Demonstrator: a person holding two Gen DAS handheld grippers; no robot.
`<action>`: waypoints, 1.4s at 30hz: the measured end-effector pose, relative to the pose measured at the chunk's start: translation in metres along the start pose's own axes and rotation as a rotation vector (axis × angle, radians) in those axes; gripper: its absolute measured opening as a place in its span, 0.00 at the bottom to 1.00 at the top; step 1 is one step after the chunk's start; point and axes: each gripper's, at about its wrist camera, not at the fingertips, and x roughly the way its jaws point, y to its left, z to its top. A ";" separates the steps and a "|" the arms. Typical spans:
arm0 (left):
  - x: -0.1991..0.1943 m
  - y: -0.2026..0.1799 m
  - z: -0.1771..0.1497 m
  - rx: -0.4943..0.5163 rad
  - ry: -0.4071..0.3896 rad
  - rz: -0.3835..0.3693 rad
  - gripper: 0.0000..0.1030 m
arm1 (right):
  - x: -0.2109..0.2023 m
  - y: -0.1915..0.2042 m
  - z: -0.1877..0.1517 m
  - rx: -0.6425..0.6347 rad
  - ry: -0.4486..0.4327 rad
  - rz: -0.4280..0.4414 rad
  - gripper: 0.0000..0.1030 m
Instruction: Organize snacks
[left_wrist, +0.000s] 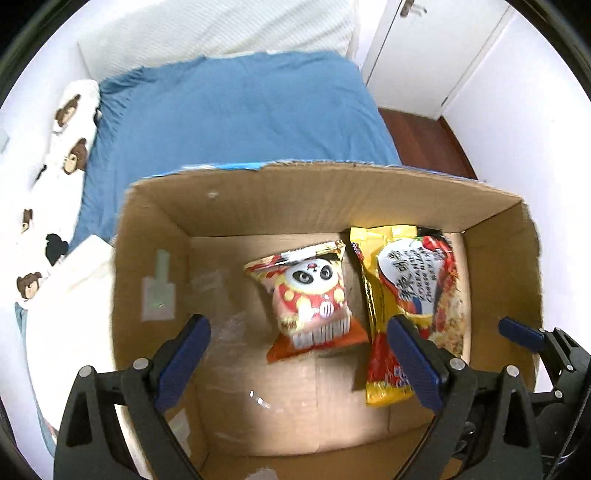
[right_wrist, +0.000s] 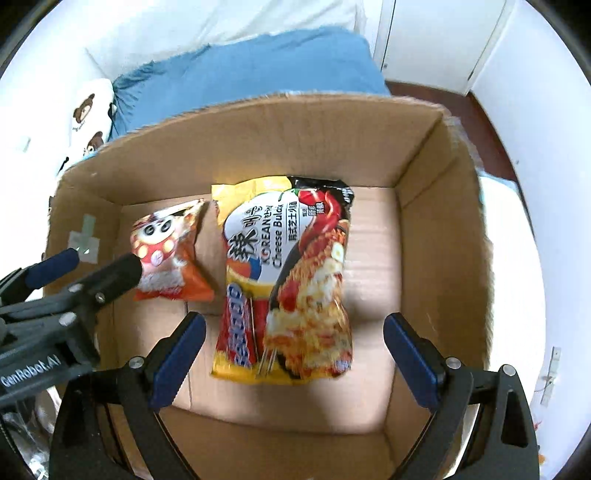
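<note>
The cardboard box (left_wrist: 332, 195) sits on a bed covered by a blue blanket (left_wrist: 236, 110), with its top open. Two snack packets lie flat on the box floor.

**Contents**
- The panda snack packet (left_wrist: 314, 299) is the smaller item, orange and red with a panda face printed on it. It lies near the middle of the box floor in the left wrist view, and left of centre in the right wrist view (right_wrist: 170, 254).
- The noodle packet (right_wrist: 288, 280) is the larger item, yellow, printed with "KOREAN" and "Cheese". It lies just beside the panda snack packet, on its right side, lengthwise from the far wall toward the near wall of the box. In the left wrist view it appears along the right side of the floor (left_wrist: 413, 291).

**Claws**
- The left claw (left_wrist: 299, 365) is spread wide above the box, over the near end of the panda snack packet. Nothing is between its blue pads (left_wrist: 183, 354). In the right wrist view it enters from the left edge (right_wrist: 99, 266), also spread, with one finger overlapping the panda snack packet; contact cannot be determined.
- The right claw (right_wrist: 295, 358) is spread wide above the near end of the noodle packet, holding nothing.

**Surroundings**
- A bear-print pillow (left_wrist: 70, 122) lies at the left edge of the blanket.
- A white door (left_wrist: 436, 48) stands beyond the bed at right.
</note>
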 end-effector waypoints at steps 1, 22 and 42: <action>-0.007 -0.002 -0.003 0.000 -0.016 0.005 0.95 | -0.015 0.000 -0.007 0.002 -0.021 0.003 0.96; -0.110 -0.016 -0.094 0.013 -0.175 0.027 0.95 | -0.125 0.010 -0.125 -0.007 -0.183 0.026 0.96; 0.002 0.012 -0.245 -0.137 0.156 0.162 0.95 | 0.011 -0.043 -0.248 0.117 0.145 0.102 0.95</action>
